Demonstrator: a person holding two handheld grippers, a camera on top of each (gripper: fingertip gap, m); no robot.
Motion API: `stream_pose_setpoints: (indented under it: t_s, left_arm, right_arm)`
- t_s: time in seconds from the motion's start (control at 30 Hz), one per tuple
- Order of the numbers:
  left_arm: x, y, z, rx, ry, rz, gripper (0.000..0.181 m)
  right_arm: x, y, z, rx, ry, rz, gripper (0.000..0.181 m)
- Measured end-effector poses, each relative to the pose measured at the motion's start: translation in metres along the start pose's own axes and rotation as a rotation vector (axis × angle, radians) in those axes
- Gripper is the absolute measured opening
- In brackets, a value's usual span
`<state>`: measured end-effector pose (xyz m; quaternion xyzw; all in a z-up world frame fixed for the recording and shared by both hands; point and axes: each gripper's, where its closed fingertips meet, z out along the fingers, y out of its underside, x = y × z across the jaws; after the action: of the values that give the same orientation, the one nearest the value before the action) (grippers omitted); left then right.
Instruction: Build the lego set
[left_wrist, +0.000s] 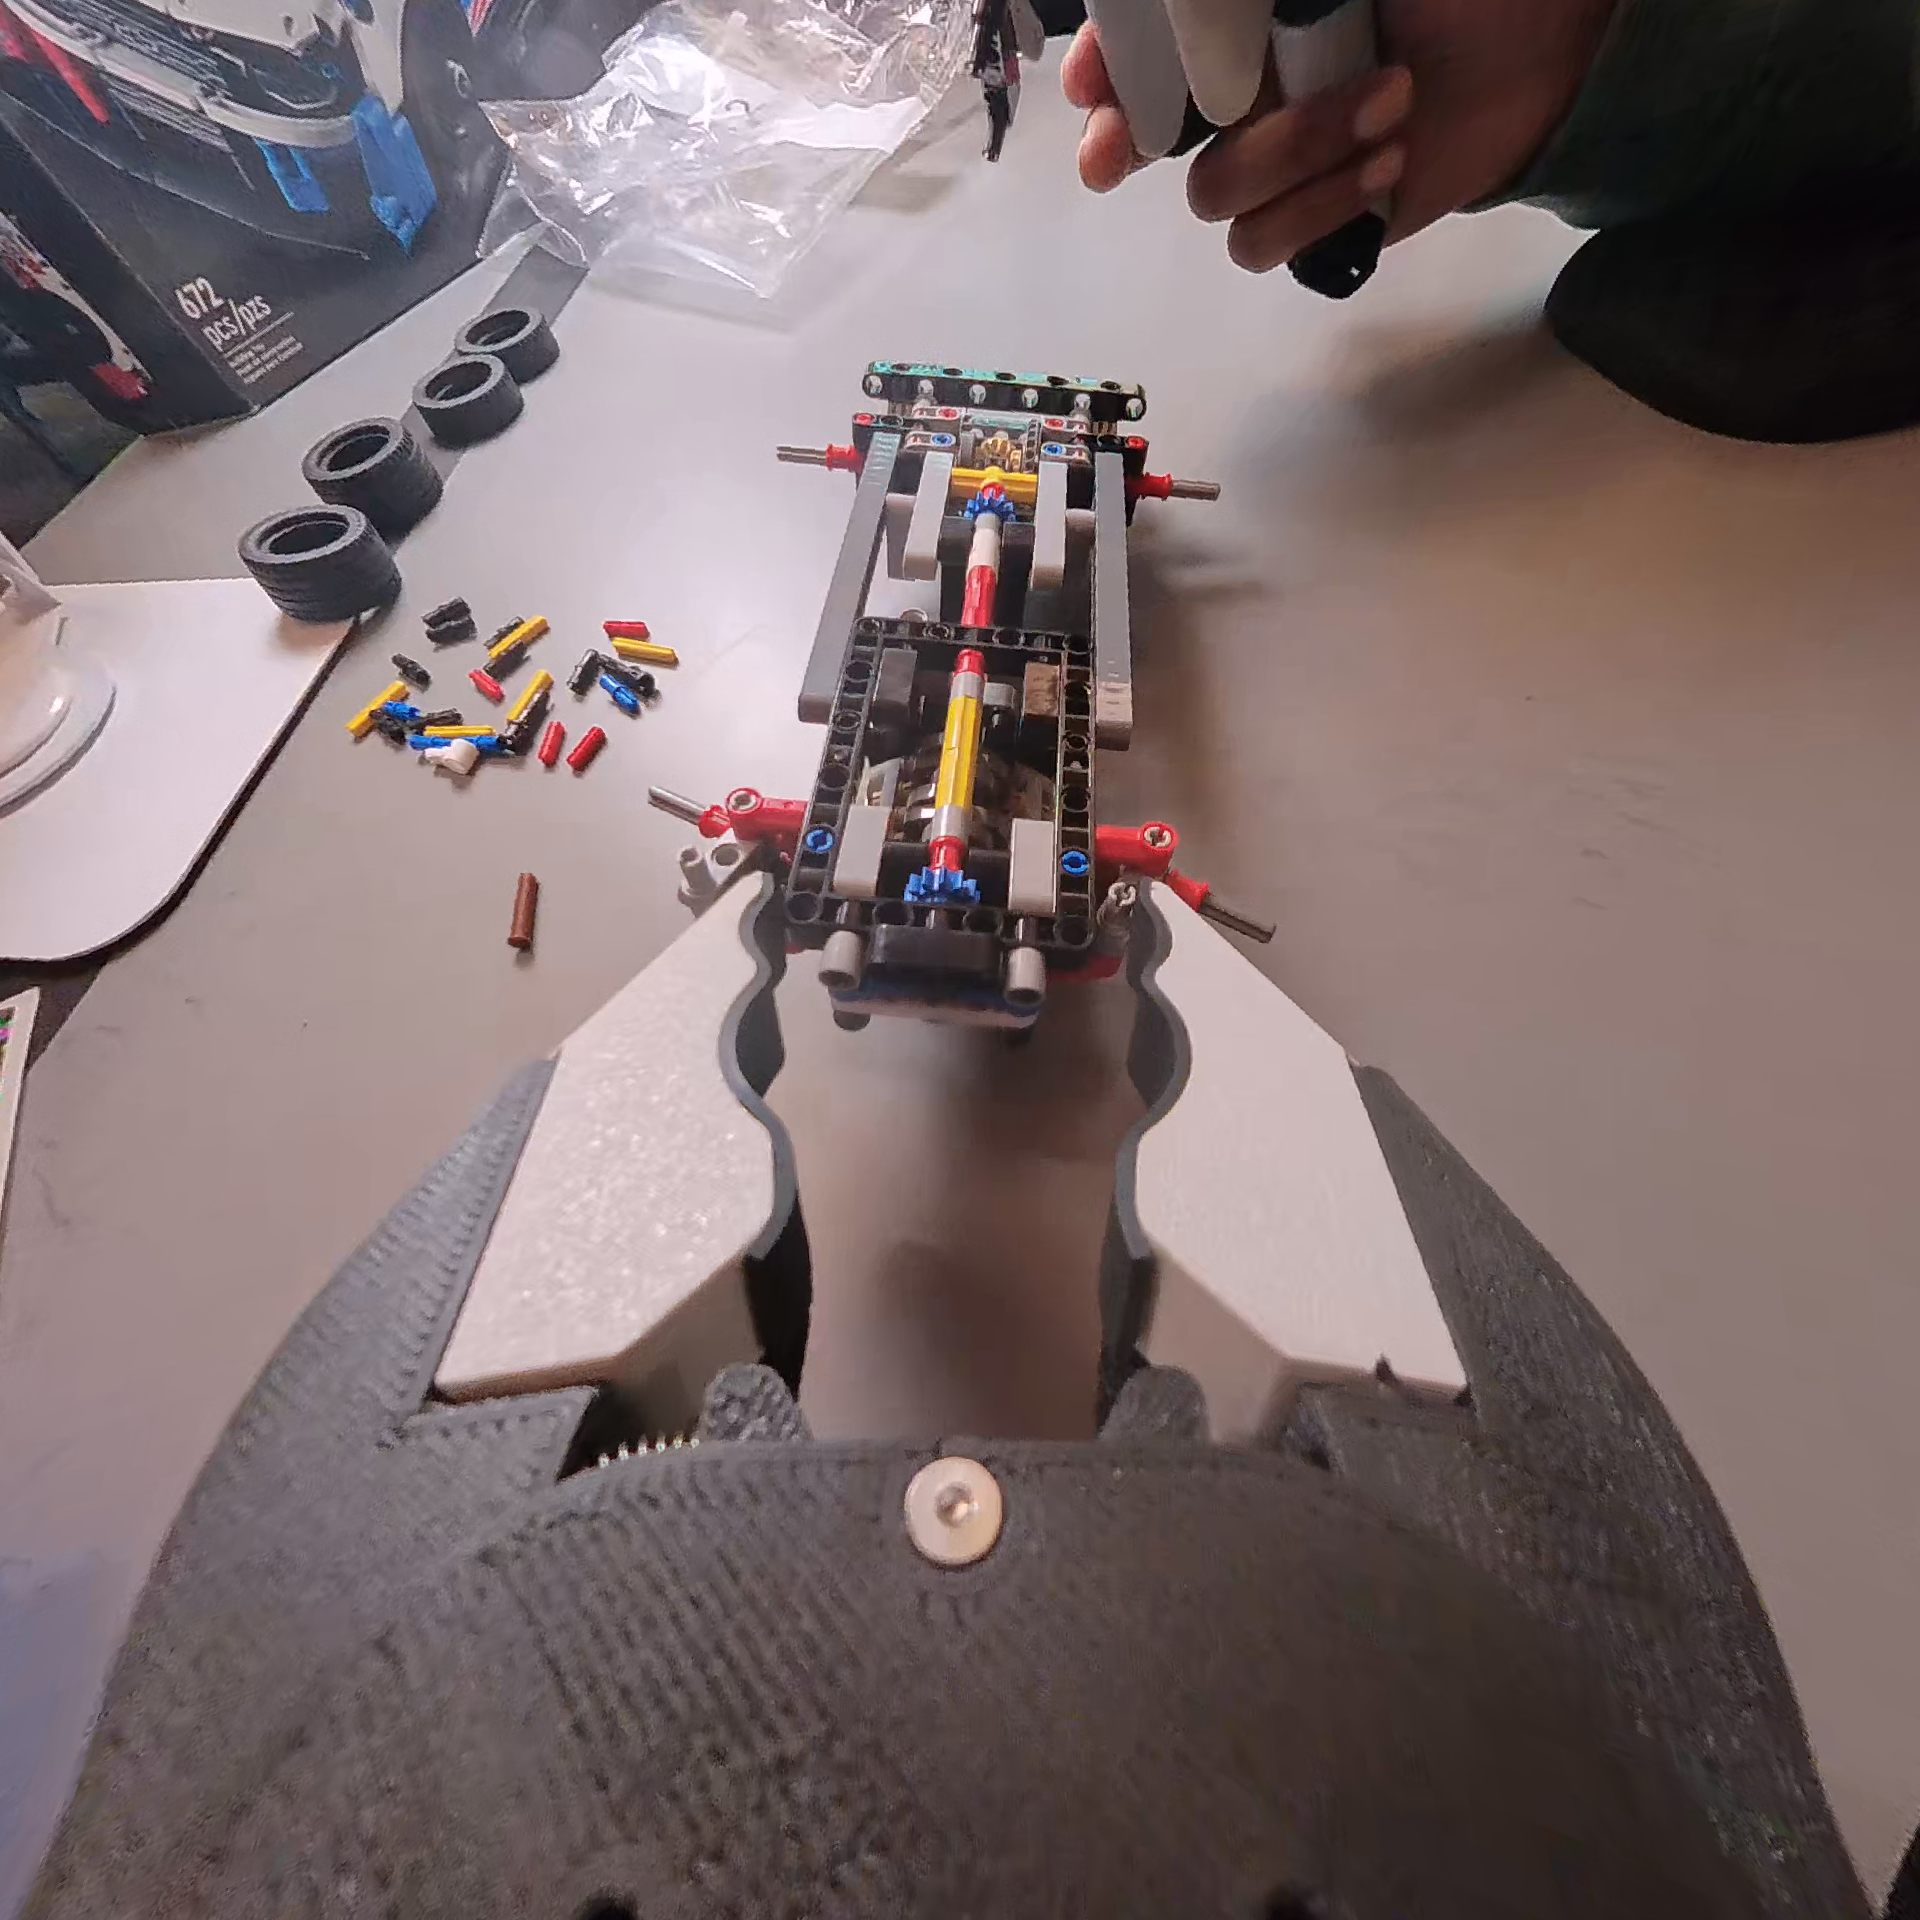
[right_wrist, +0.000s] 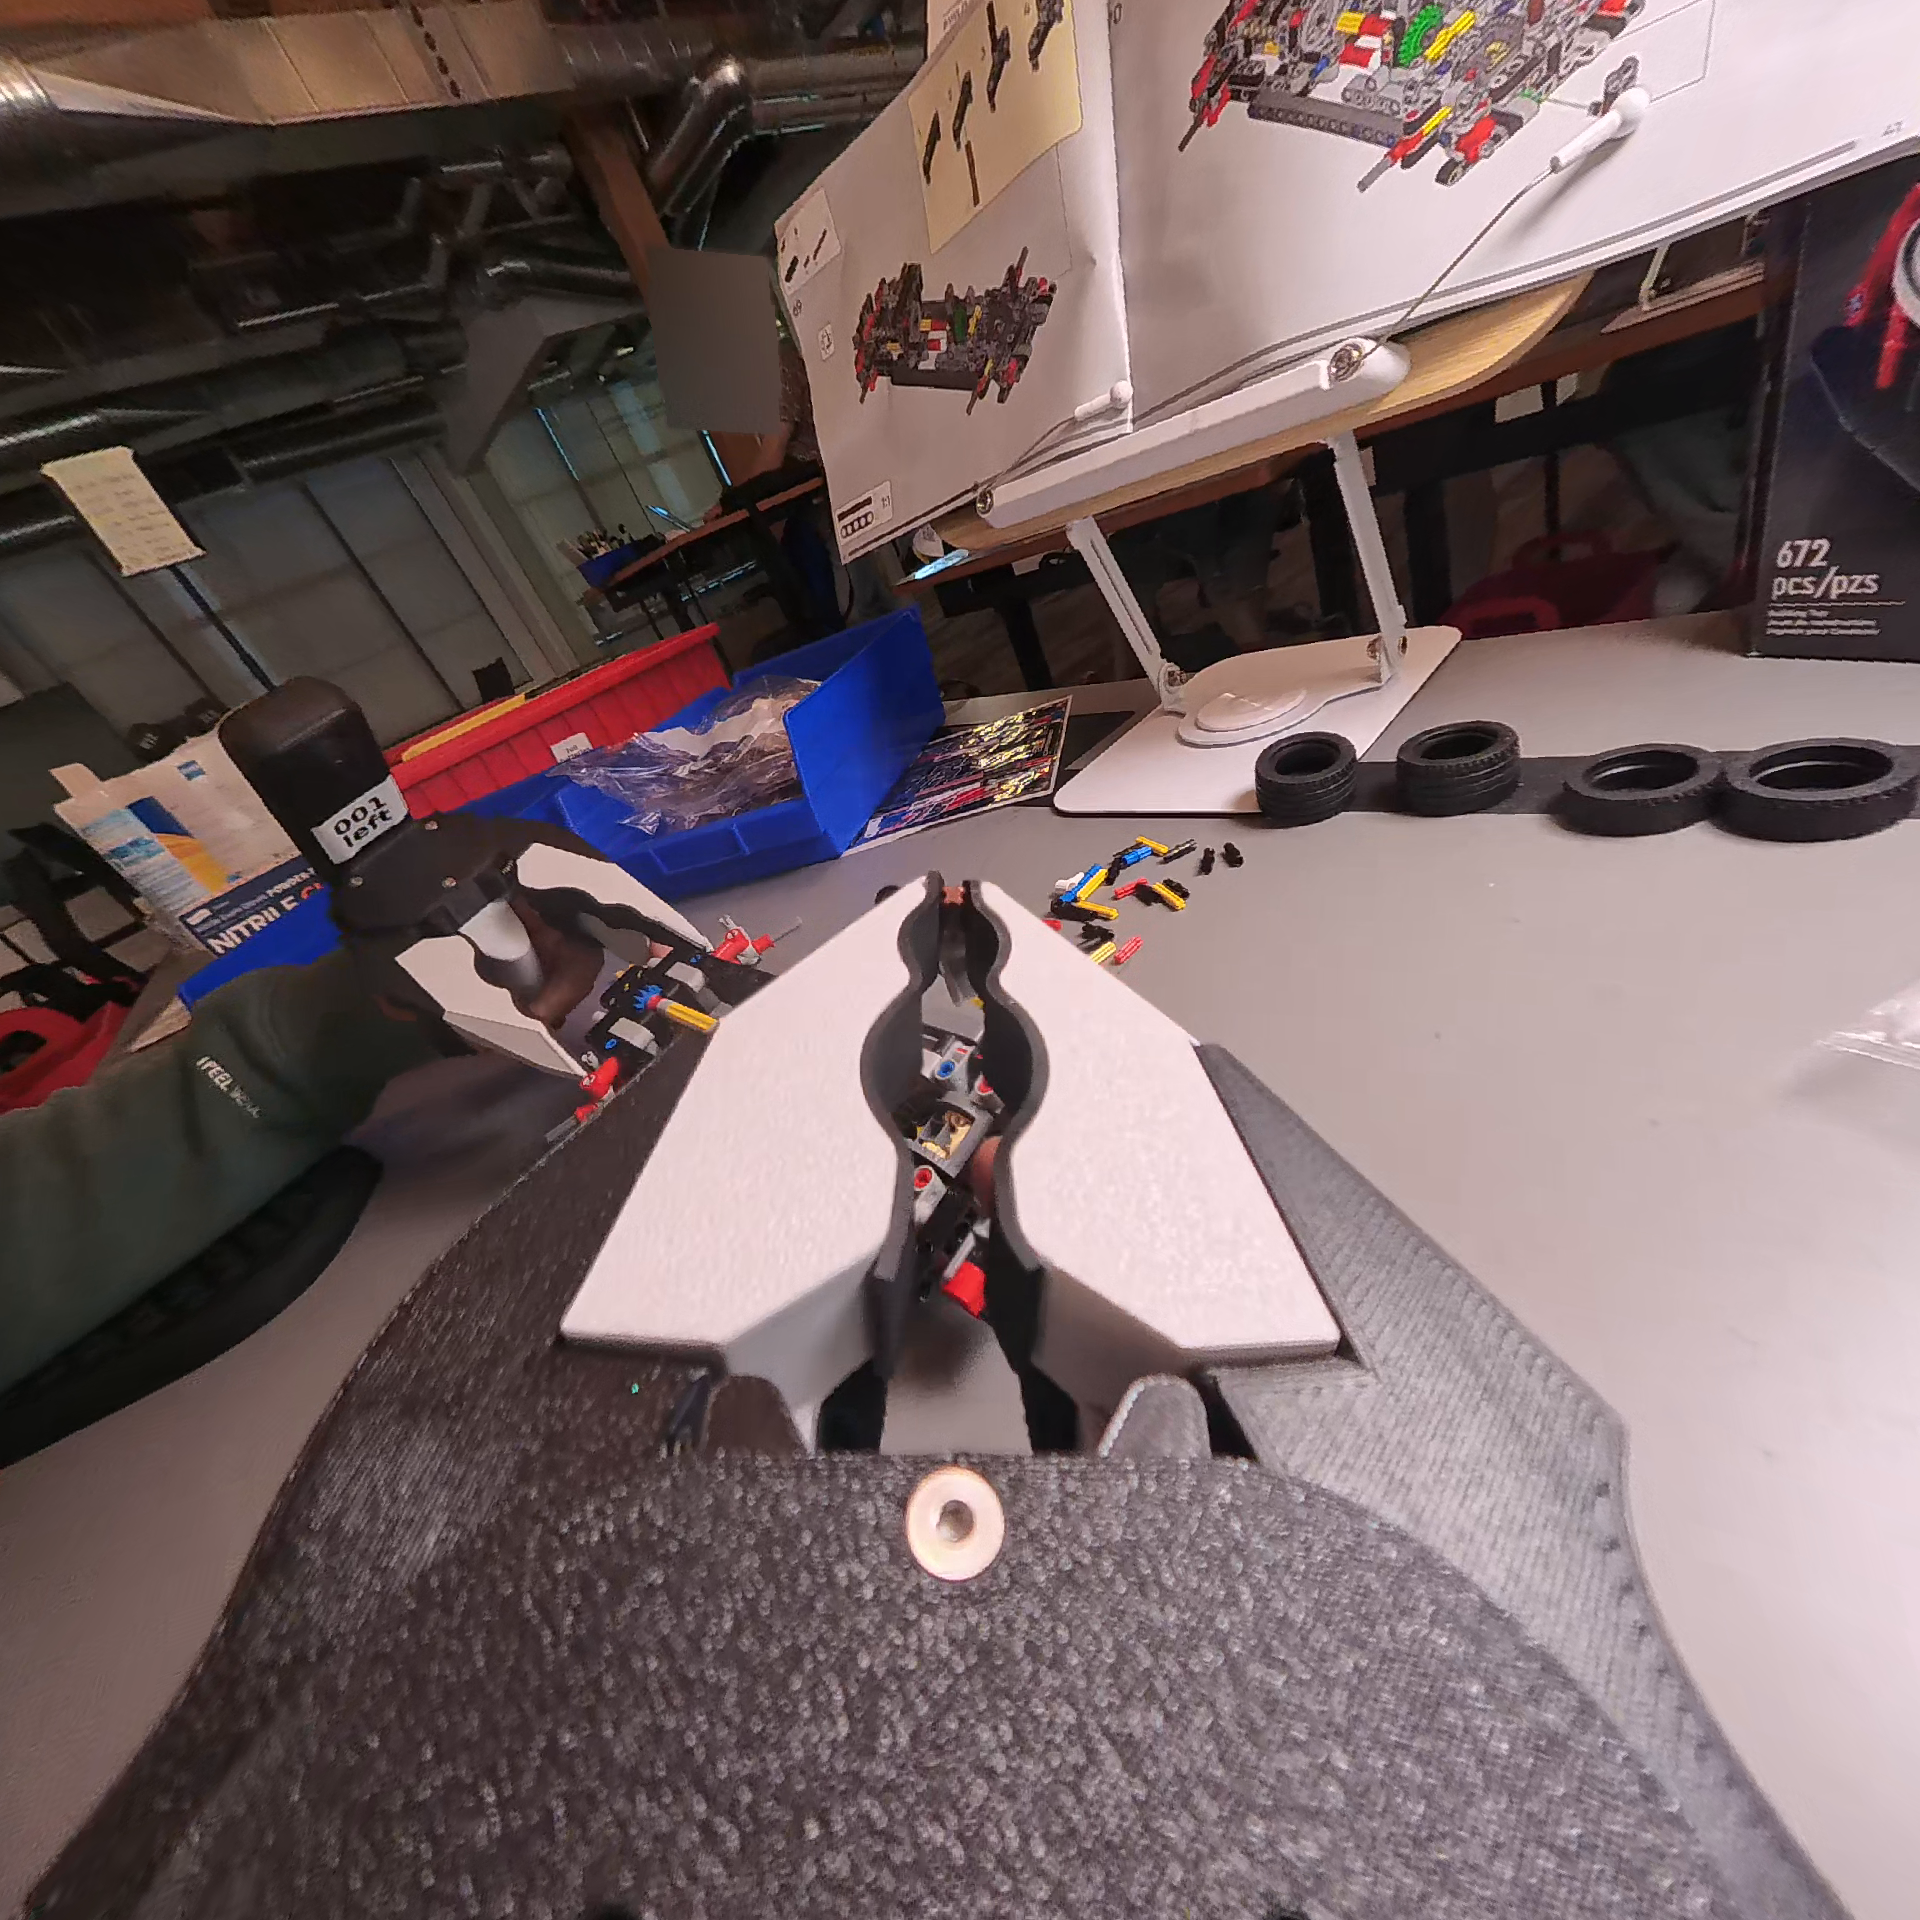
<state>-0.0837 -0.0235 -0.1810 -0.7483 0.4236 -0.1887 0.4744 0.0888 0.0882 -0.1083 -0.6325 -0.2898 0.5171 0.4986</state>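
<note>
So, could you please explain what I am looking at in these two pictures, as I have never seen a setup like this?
There is no robot here: a person holds a hand-operated two-finger gripper in each hand, and each gripper carries a camera looking out along its fingers. One picture is from the left gripper, the other from the right gripper. On the grey table lies a half-built Lego chassis, with four black tyres, a scatter of small coloured pins, the set's box and an open instruction booklet on a stand. The left gripper's jaws stand wide around the chassis's near end; whether they pinch it is unclear. The right gripper is nearly shut on a small brown piece, over the chassis.
</note>
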Motion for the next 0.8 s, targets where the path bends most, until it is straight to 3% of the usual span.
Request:
stream_pose_setpoints:
  t_s: [0.8]
  left_arm:
    - [-0.016, 0.015, -0.018, -0.032, -0.061, -0.002, 0.066]
  right_arm:
    - [-0.011, 0.007, 0.004, -0.032, -0.041, -0.013, 0.000]
